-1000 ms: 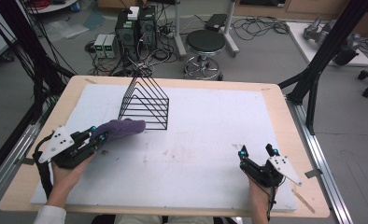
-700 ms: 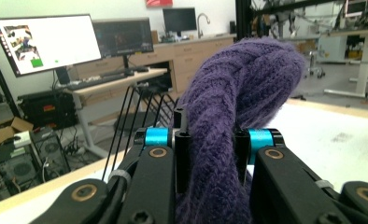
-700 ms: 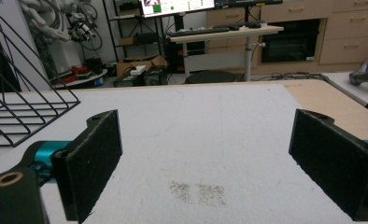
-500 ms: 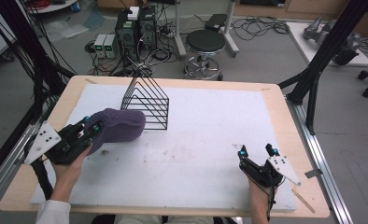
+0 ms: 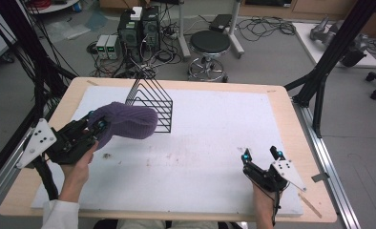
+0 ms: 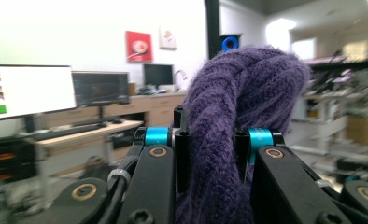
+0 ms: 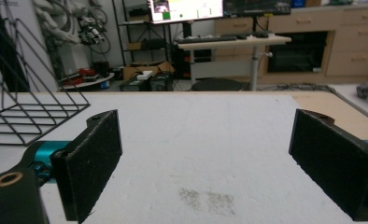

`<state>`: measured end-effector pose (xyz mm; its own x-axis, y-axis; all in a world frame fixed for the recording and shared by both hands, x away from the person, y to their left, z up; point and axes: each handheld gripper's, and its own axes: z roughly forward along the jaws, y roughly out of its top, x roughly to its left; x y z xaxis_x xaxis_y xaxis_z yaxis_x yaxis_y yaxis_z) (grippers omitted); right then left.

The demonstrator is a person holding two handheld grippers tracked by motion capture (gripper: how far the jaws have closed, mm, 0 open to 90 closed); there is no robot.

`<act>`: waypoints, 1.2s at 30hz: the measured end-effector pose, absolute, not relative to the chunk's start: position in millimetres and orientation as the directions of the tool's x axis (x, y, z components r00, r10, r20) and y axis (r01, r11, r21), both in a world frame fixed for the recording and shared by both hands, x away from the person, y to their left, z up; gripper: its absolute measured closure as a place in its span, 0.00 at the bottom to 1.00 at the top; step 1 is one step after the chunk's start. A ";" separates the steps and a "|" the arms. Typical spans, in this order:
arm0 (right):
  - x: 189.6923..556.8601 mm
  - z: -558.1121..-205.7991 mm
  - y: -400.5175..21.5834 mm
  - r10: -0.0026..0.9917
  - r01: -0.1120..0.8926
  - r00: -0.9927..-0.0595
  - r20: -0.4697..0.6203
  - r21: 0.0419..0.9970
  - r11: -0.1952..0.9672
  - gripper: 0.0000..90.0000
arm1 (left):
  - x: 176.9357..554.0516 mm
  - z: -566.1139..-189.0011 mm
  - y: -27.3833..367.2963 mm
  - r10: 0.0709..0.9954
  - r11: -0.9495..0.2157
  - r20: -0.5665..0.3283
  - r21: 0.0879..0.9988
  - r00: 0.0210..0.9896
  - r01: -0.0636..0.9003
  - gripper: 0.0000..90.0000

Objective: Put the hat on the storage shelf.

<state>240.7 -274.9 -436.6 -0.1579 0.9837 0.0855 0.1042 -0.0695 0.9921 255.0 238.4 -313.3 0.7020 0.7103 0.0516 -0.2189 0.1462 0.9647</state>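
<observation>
A purple knitted hat (image 5: 125, 121) hangs in the air at the table's left, just in front of a black wire rack (image 5: 151, 101). My left gripper (image 5: 96, 127) is shut on the hat's edge and lifted off the table. In the left gripper view the knitted fabric (image 6: 238, 112) bulges up between the two pads (image 6: 209, 158) and hides what lies ahead. My right gripper (image 5: 262, 155) rests near the table's front right, open, with nothing between its pads (image 7: 205, 163). The wire rack (image 7: 28, 116) stands far off at the left of the right gripper view.
A white mat (image 5: 214, 143) covers most of the wooden table (image 5: 291, 109). A faint dark smudge (image 7: 205, 198) marks the mat ahead of my right gripper. Beyond the table's far edge are a stool (image 5: 210, 47) and computer boxes (image 5: 138, 28) on the floor.
My left gripper has risen with the purple hat, lifting it off the mat and tilting upward. The right gripper has stayed where it was.
</observation>
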 end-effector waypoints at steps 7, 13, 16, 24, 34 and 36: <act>238.2 -429.0 -252.6 0.967 0.047 -0.252 -0.030 0.998 0.043 0.10 | 256.9 -310.0 226.0 0.664 0.219 0.000 0.956 0.748 -0.195 0.87; 235.8 -416.6 -234.1 0.947 -0.038 -0.305 -0.106 0.994 0.100 0.10 | 261.7 -310.0 219.7 0.625 0.307 -0.072 0.938 0.777 -0.160 0.87; 236.8 -409.2 -226.0 0.936 -0.064 -0.340 -0.093 0.995 0.075 0.10 | 265.5 -308.1 214.6 0.606 0.338 -0.098 0.930 0.790 -0.144 0.87; 241.5 -394.9 -201.7 0.871 -0.108 -0.482 -0.098 0.993 0.052 0.10 | 268.3 -302.5 205.1 0.594 0.347 -0.105 0.928 0.798 -0.137 0.87; 252.2 -385.2 -164.0 0.730 -0.096 -0.679 -0.075 0.995 0.014 0.10 | 272.3 -304.0 183.6 0.533 0.391 -0.149 0.916 0.833 -0.087 0.87; 256.3 -384.8 -156.4 0.686 -0.094 -0.723 -0.077 0.996 0.014 0.10 | 273.2 -303.8 182.7 0.526 0.398 -0.154 0.914 0.836 -0.082 0.87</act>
<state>256.3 -156.4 -384.8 -0.7231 0.6864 -0.0774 -0.0937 0.0135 0.9955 273.2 182.7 -303.8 0.8362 0.5262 -0.1543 -0.0816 0.3977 0.9139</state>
